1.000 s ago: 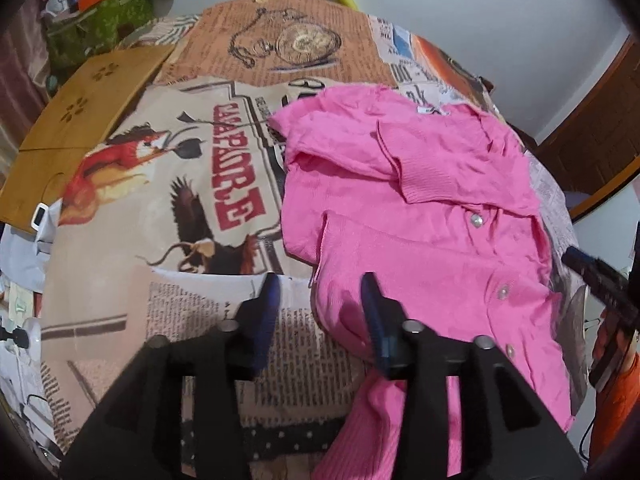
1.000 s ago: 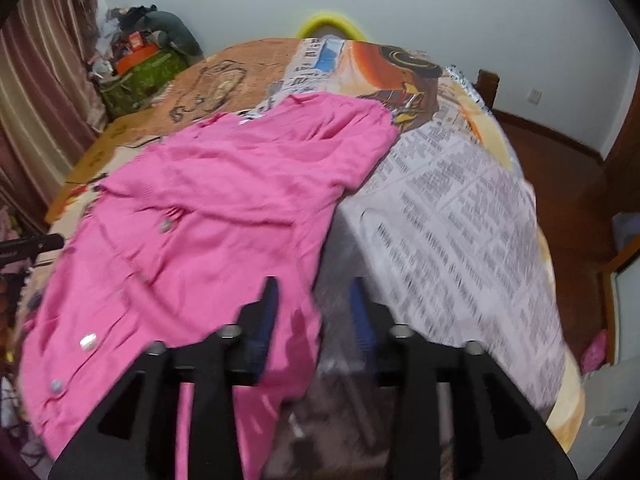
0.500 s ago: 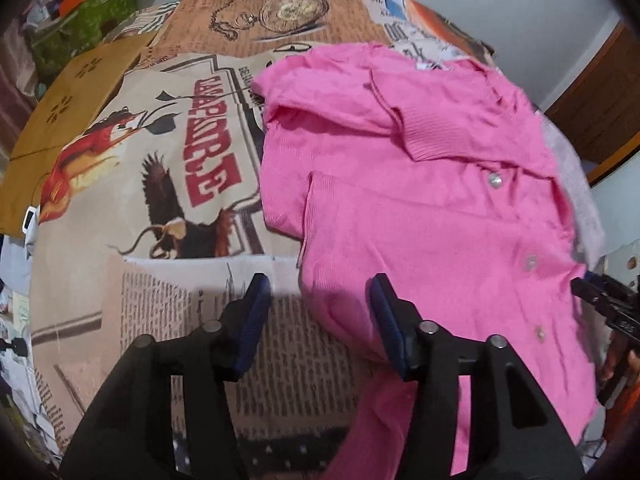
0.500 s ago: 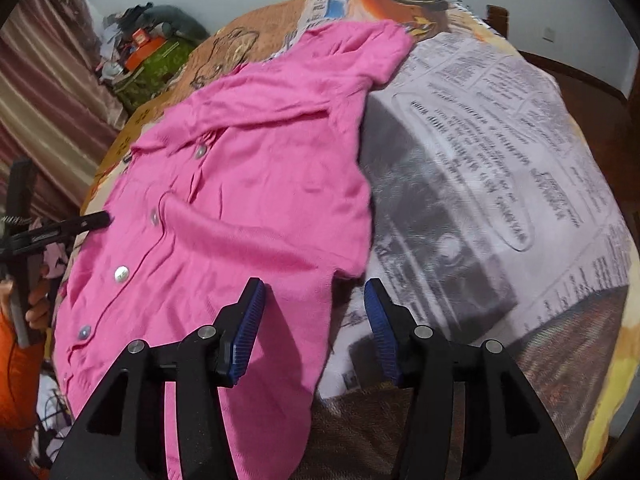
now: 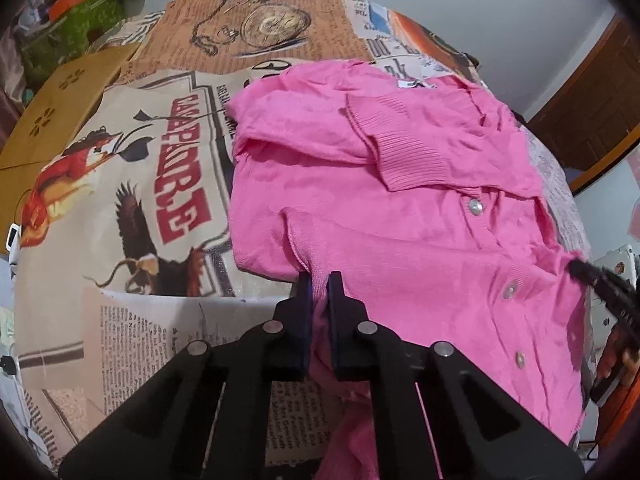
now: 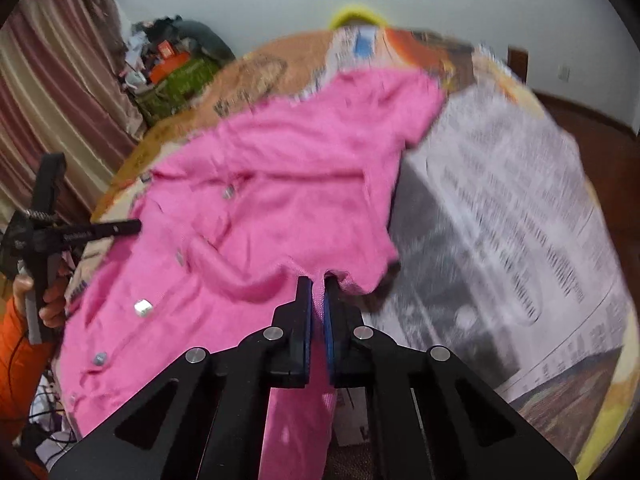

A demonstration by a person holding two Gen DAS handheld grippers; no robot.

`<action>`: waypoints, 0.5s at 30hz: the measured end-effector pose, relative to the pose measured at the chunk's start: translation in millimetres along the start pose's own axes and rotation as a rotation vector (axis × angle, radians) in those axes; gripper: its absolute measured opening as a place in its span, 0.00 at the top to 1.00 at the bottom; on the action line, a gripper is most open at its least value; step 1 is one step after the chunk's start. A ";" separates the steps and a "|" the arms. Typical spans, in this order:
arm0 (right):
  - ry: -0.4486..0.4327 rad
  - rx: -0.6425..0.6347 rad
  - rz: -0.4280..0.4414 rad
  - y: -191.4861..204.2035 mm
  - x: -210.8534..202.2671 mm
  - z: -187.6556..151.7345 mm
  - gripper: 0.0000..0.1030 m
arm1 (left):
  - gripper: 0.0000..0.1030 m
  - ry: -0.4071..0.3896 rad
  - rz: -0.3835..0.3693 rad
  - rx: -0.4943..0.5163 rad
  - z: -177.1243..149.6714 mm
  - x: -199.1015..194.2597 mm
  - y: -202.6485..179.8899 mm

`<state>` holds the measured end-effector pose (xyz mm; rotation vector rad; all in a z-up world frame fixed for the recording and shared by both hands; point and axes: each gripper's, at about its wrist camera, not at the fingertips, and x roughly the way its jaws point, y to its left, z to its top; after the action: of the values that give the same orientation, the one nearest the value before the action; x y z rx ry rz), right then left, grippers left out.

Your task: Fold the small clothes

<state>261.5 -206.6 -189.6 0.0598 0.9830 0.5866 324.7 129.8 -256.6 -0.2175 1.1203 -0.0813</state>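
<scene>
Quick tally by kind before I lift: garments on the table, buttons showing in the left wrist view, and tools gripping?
Pink cardigan: 1
Buttons: 3
Tools shut on its hem, left tool and right tool: 2
Total: 6

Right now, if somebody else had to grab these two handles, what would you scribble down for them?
Left gripper: jaws just closed, pinching the near hem of the pink cardigan.
Right gripper: jaws just closed on the same hem, at the other corner.
Cardigan lies buttoned on the newspaper-print cloth, one sleeve already folded across the chest.
Left to do: probably carry the hem up toward the collar, then tidy.
</scene>
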 end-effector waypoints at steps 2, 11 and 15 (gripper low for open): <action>-0.036 -0.018 -0.007 2.4 -9.5 7.6 0.96 | 0.94 -0.015 -0.005 -0.001 -0.6 -6.8 -1.1; -0.141 -0.053 -0.019 5.4 -30.8 44.0 0.97 | 0.95 -0.135 -0.014 0.049 9.8 -53.4 -14.4; -0.173 -0.083 -0.044 9.2 -28.6 65.0 0.97 | 0.95 -0.193 -0.005 0.054 31.0 -63.7 -19.0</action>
<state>297.4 -199.3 -128.1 0.0145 0.7897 0.5713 325.7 126.4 -183.4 -0.1763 0.9242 -0.0932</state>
